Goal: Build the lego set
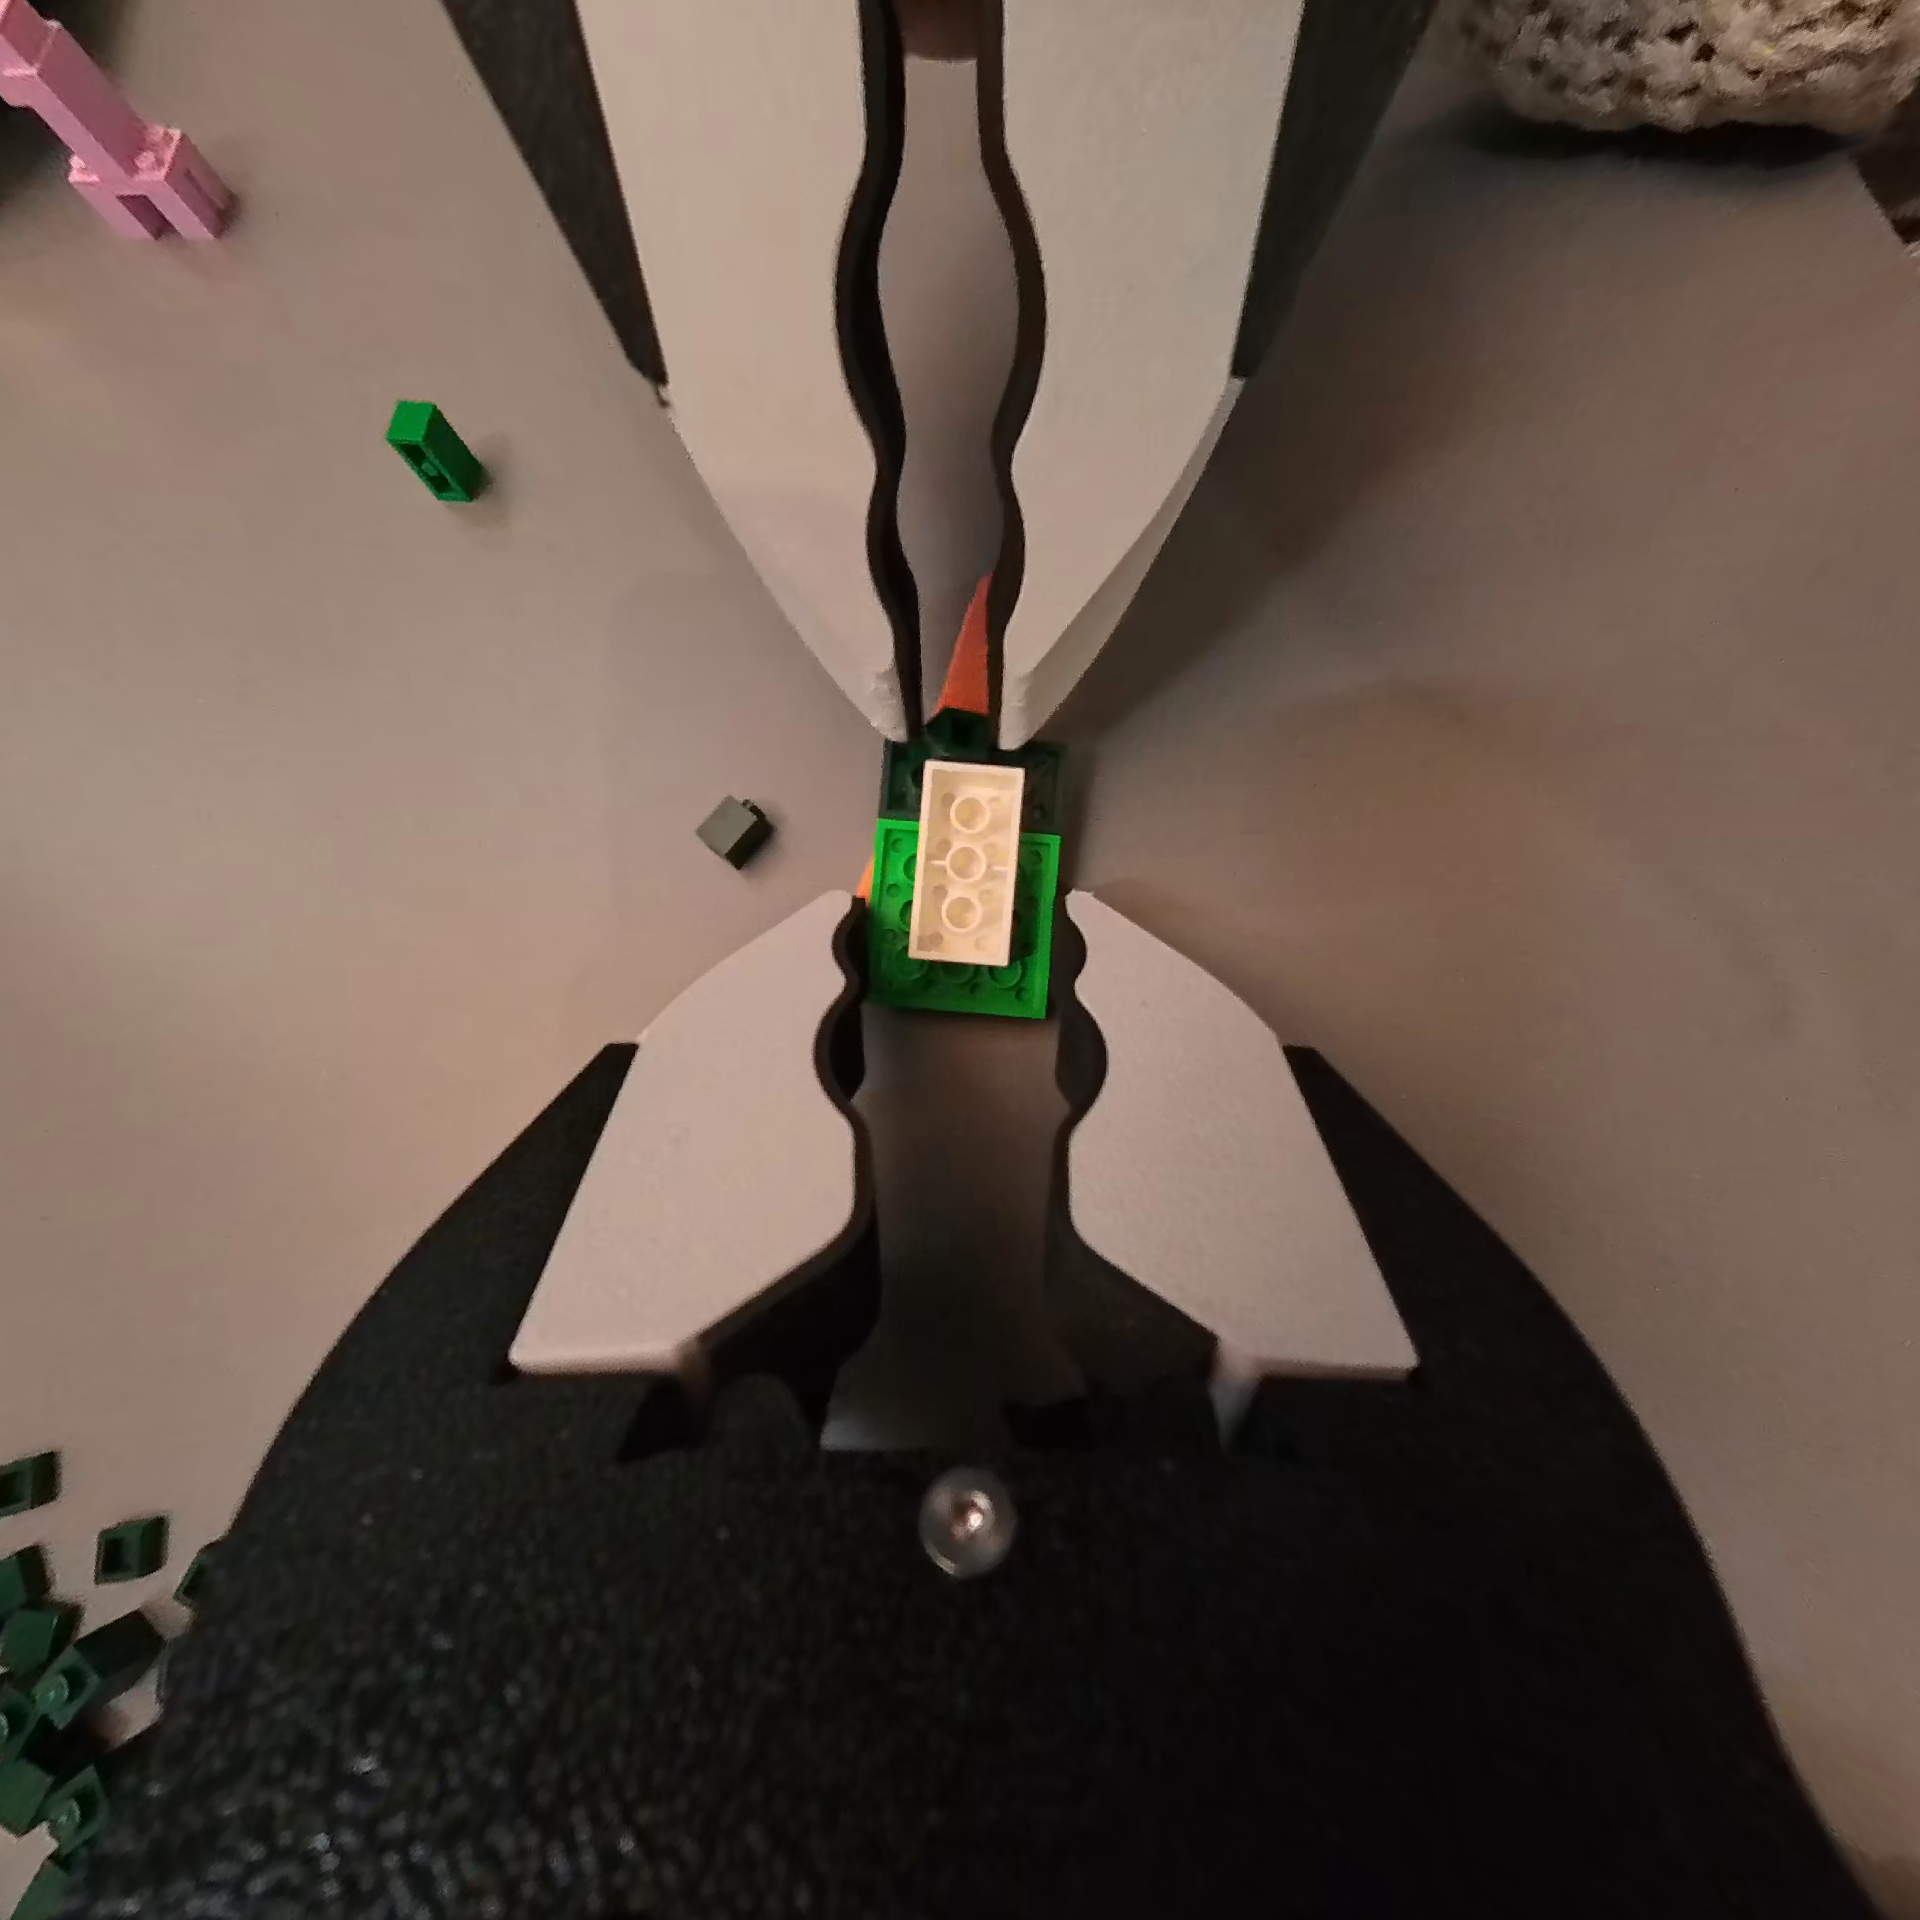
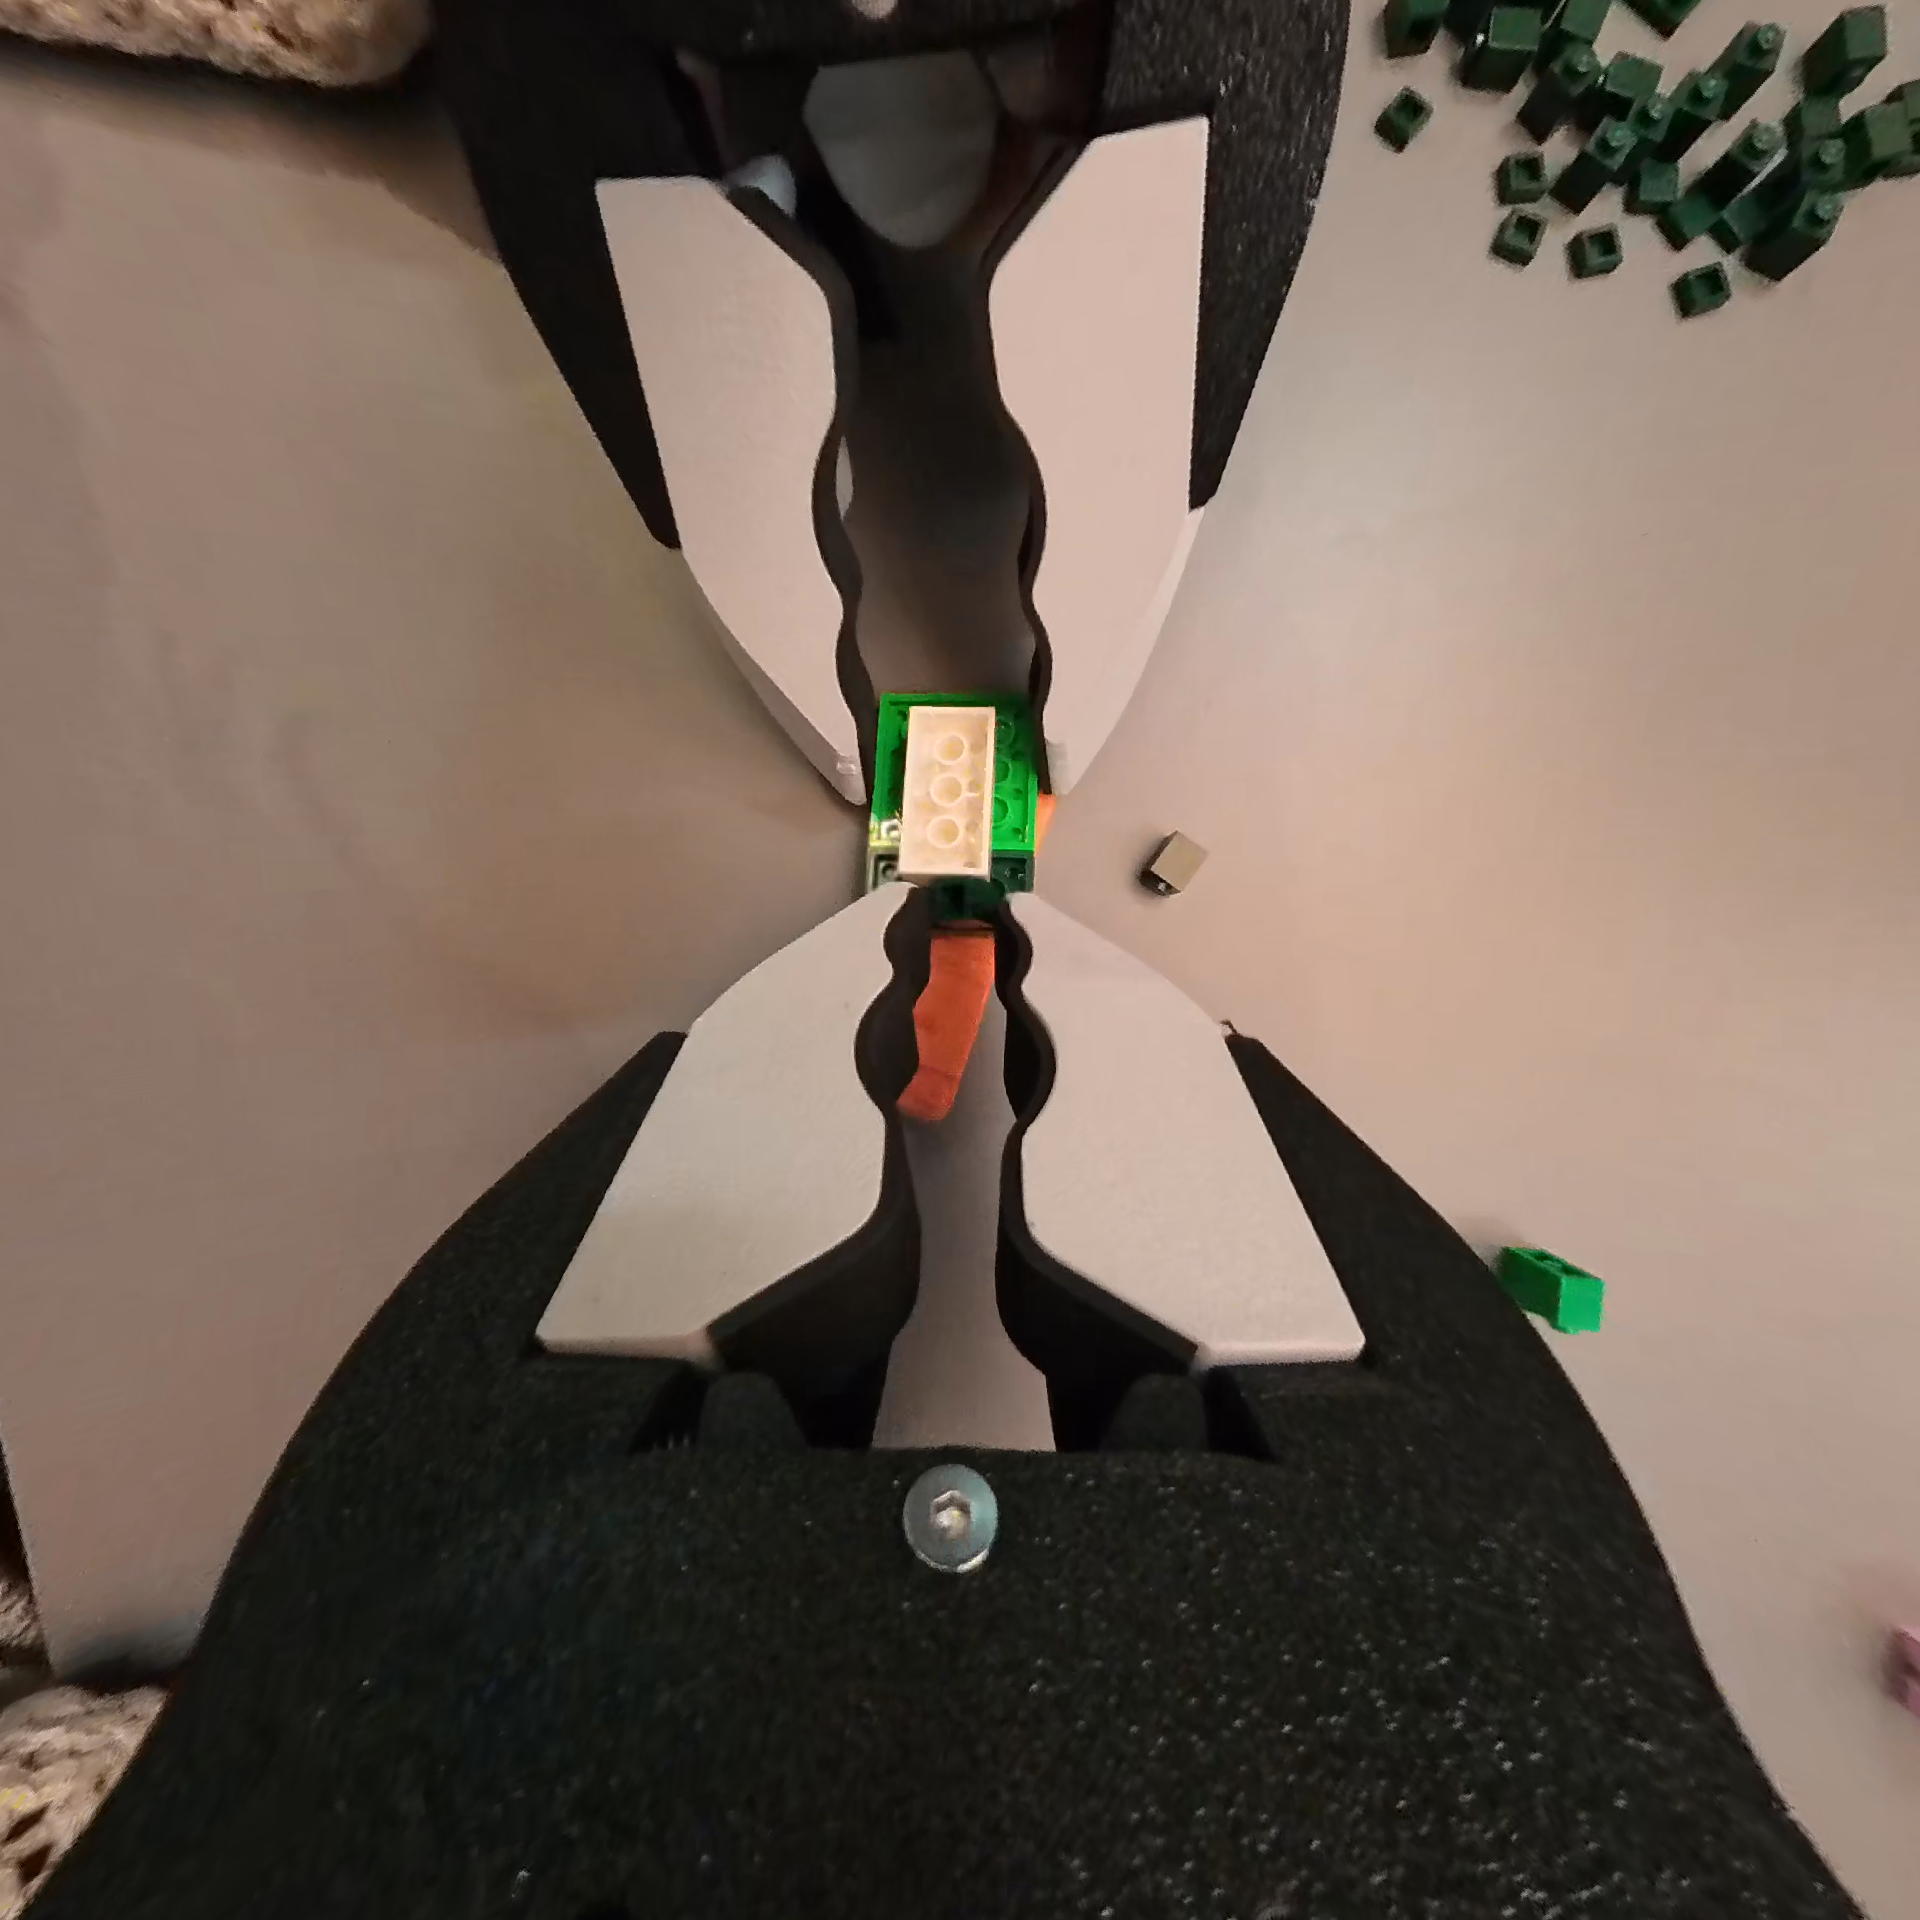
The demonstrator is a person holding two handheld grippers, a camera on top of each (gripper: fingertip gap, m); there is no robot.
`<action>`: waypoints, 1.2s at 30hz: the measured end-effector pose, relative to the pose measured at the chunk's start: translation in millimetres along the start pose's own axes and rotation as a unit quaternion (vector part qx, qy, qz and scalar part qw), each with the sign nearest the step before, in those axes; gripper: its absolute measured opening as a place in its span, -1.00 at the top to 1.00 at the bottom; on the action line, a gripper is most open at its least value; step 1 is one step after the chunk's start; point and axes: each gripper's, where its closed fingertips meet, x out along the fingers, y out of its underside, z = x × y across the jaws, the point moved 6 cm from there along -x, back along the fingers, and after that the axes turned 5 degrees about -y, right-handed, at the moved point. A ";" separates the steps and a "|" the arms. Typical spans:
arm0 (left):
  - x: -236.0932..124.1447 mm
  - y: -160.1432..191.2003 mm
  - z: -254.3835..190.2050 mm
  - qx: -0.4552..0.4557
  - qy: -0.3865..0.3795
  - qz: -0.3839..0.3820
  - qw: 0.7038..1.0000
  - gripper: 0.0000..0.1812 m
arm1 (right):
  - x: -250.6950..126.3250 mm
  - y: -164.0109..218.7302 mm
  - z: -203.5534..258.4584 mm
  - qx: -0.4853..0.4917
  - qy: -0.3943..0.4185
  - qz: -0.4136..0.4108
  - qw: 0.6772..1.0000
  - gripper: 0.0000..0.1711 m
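Observation:
A small lego assembly hangs between the two grippers above the grey table. It has a bright green plate, a white brick shown from its hollow side, a dark green part and an orange piece. My left gripper is shut on the bright green plate's sides. My right gripper is shut on the dark green end, with the orange piece lying between its fingers. Each gripper also shows tip to tip in the other's view: the right gripper and the left gripper.
A loose bright green brick and a small dark grey brick lie on the table. A pile of dark green bricks, a pink piece and a knitted cloth sit near the edges. Both grippers' tips are close together, under 4 cm apart. Both grippers' tips are roughly 12 cm from the loose bright green brick. It is also in sight in the right wrist view.

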 end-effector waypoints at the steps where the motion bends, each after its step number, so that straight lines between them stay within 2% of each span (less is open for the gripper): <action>1: 0.0 0.0 0.0 0.000 0.000 0.000 1.000 0.64 | 0.1 0.5 -0.1 -0.001 0.003 -0.002 1.000 0.87; 15: -0.2 -0.6 -0.8 0.003 0.001 0.000 1.000 0.64 | -0.1 1.8 -4.5 0.004 0.016 -0.014 1.000 0.91; 25: 0.2 -2.1 -2.6 0.006 0.005 0.000 1.000 0.64 | 0.7 -1.2 -4.8 -0.018 -0.001 0.037 0.999 0.91; 36: -0.2 -3.2 -2.6 0.005 0.005 0.000 1.000 0.64 | 1.9 -2.4 -4.9 -0.014 -0.001 0.040 0.999 0.91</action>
